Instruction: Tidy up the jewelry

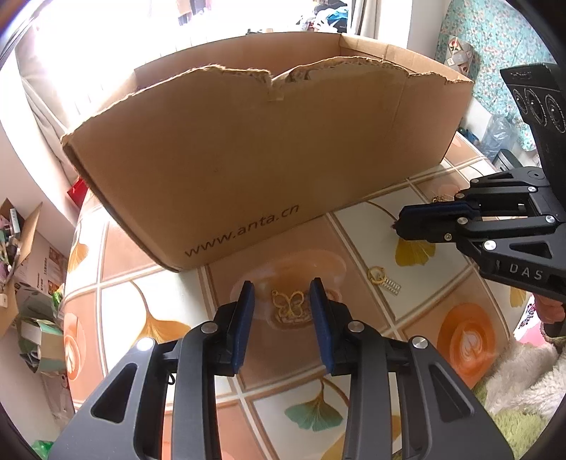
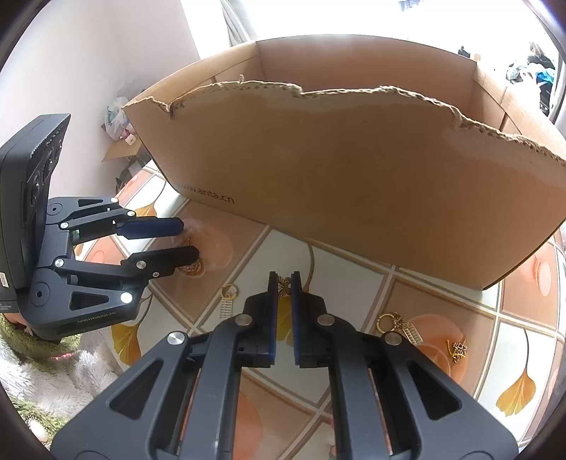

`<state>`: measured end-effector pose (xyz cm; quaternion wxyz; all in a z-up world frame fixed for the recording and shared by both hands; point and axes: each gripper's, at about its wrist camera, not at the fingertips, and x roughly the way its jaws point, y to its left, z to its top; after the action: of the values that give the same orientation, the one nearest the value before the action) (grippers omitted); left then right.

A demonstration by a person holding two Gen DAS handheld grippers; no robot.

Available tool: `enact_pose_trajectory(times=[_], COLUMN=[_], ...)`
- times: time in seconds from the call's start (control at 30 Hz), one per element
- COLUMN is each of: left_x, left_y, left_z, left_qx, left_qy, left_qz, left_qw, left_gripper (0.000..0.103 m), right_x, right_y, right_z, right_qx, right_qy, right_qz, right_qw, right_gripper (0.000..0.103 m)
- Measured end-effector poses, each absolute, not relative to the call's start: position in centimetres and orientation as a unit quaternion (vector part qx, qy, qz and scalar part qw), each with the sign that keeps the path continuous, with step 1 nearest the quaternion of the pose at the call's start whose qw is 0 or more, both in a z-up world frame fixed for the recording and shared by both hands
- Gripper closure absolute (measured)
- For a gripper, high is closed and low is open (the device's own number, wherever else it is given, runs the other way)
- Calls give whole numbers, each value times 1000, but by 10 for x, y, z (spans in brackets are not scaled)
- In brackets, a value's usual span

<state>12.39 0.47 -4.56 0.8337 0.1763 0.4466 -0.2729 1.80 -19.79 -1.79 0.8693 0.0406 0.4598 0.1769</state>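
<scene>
Left gripper point(image 1: 282, 293), jaws spread, hovers over the gold butterfly pendant point(image 1: 292, 304) before the cardboard box point(image 1: 247, 159). Right gripper point(image 2: 283, 281) pinches a dark charm point(image 2: 283, 283); carry it over the box's torn rim without loosening.

**Bright window, cluttered corners**

The table point(image 1: 353, 226) wears a glossy cloth printed in squares of terracotta and cream, with ginkgo leaves and latte-art cups. Strong daylight pours in from a window point(image 1: 116, 32) behind it, washing the upper part of both views to white. A plain pale wall point(image 2: 106, 53) stands to one side, with a plastic bag point(image 2: 115, 118) and a small open carton on the floor at its foot. On the other side hangs a teal floral fabric point(image 1: 495, 49). An open carton of clutter point(image 1: 17, 233) sits low at the left edge. Piled clothes point(image 1: 332, 14) show far back.
</scene>
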Motion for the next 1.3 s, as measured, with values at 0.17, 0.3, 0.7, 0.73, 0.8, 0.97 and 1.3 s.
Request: enact_pose_trajectory(times=[0.17, 0.3, 0.7, 0.73, 0.8, 0.97, 1.3], left_x=[127, 127, 120, 120, 118, 115, 101], left_y=[-4, -5, -4, -3, -2, -5, 6], left_z=[-44, -43, -42, -43, -44, -42, -15], left_qx=[173, 174, 185, 184, 184, 189, 169], left_qy=[456, 464, 460, 460, 458, 456, 430], left_qz=[-265, -264, -264, -264, -266, -272, -288], left_qw=[832, 827, 828, 828, 828, 826, 839], left_gripper=[75, 80, 87, 87, 87, 87, 87], right_x=[18, 18, 15, 15, 15, 15, 10], right_y=[-203, -204, -207, -207, -207, -207, -202], right_z=[-18, -17, -15, -15, -14, -12, 5], right_qx=[48, 50, 54, 54, 53, 53, 52], right_qy=[459, 457, 453, 453, 452, 450, 432], right_qz=[177, 178, 175, 174, 173, 172, 176], right_qw=[869, 870, 873, 873, 873, 875, 883], right_gripper=[97, 97, 97, 97, 97, 97, 97])
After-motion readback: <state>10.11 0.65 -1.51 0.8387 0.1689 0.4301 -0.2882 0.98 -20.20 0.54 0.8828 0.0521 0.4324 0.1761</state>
